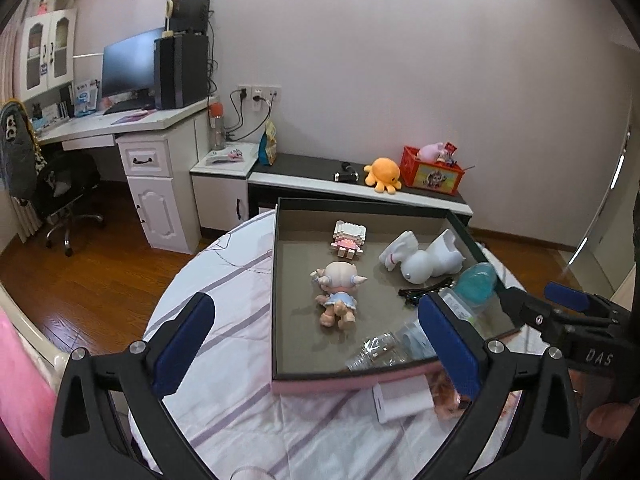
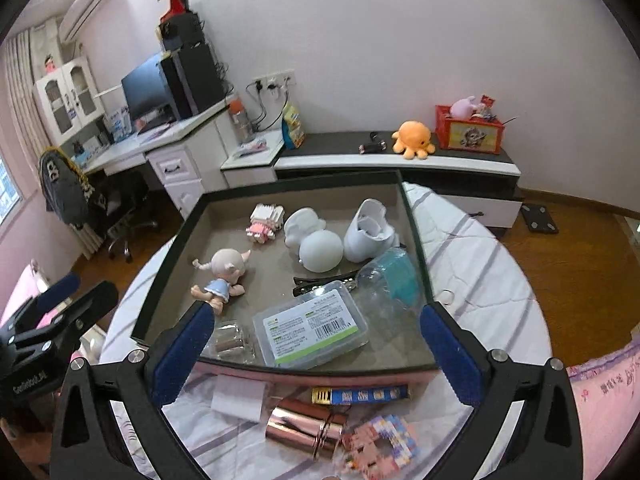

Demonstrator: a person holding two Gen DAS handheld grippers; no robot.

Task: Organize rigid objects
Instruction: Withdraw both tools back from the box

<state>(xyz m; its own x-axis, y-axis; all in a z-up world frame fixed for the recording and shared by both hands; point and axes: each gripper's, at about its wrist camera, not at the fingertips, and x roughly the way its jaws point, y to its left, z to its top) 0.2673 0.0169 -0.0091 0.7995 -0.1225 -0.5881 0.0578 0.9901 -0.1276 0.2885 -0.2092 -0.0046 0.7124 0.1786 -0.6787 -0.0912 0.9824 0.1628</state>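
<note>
we held both grippers over a bed with a striped sheet (image 2: 480, 264). our left gripper (image 1: 316, 344) stood released, its blue pads wide apart and nothing between them but the near left part of the tray (image 1: 280, 280). our right gripper (image 2: 316, 350) was released too, jaws spread wide above the tray's near edge, gripping nothing. in the left view the right gripper's side showed the letters "das".

the tray, dark-rimmed with a grey floor, lay on the sheet. inside it we saw a doll (image 2: 222, 280) in a blue dress lying face down, a small block figure (image 2: 264, 222) near the far wall, a white figure (image 2: 316, 240) on its side, a white shoe-like piece (image 2: 368, 232) touching it, a black hair clip (image 2: 324, 283), a clear bottle with a teal cap (image 2: 394, 280) against the right wall, a clear box (image 2: 316, 328) with a green-and-white label, barcode and small print we could not read, and a clear packet (image 2: 230, 342) beside the box.

outside the tray, on the sheet just below its near edge, lay a white card (image 2: 238, 400), a battery (image 2: 360, 395) with blue wrap and writing too blurred to read, a rose-gold tube (image 2: 308, 426) and a pink block toy (image 2: 376, 446), blurred.

against the wall a low cabinet (image 2: 400, 160) carried an orange octopus (image 2: 412, 138) and a red crate (image 2: 468, 132) with a picture on its front.
</note>
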